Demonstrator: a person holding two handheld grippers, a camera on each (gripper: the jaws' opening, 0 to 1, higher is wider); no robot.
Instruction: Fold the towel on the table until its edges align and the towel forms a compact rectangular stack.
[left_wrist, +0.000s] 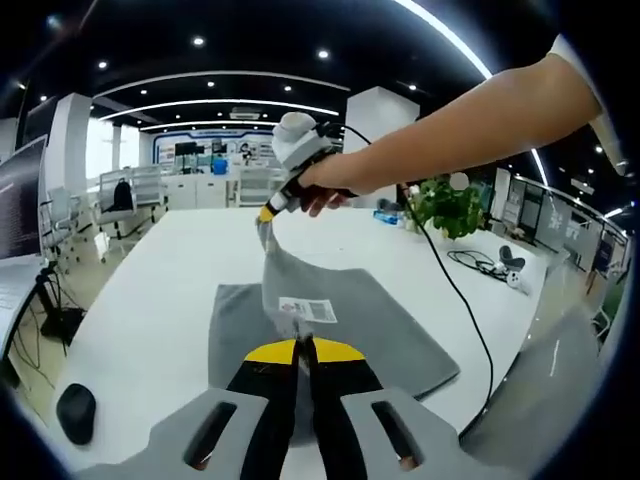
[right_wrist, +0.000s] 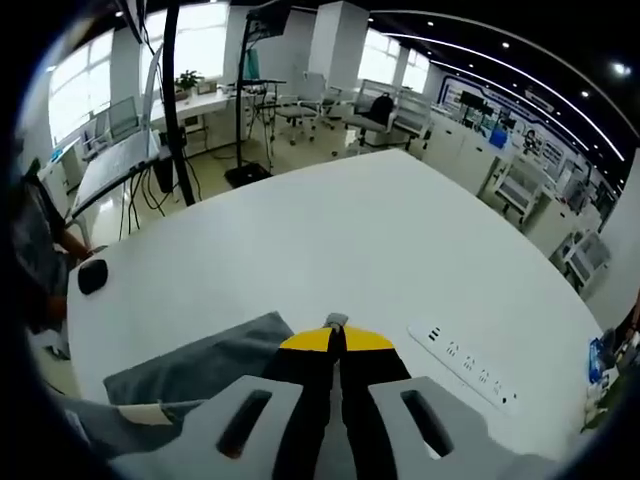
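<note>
Left hand-held gripper (left_wrist: 303, 345) and right hand-held gripper (right_wrist: 336, 327) each clamped on towel (left_wrist: 390, 320) corner (right raised); rest on bench (left_wrist: 150, 290).

In the left gripper view the towel (left_wrist: 330, 330) lies on the desk (left_wrist: 160, 290), its near part pinched between the closed jaws of the left hand-held gripper (left_wrist: 303, 345). A label (left_wrist: 308, 309) sits on the towel just beyond those jaws. Farther back, the right hand-held gripper (left_wrist: 266, 214) holds a corner of the towel lifted above the desk. A cable (left_wrist: 455, 295) runs across the desk right of the towel, a plant (left_wrist: 450, 207) behind it. A mouse (left_wrist: 76, 412) lies at the near left.

In the right gripper view a power strip (right_wrist: 468, 366) lies on the desk right of the jaws, the towel to their left.
</note>
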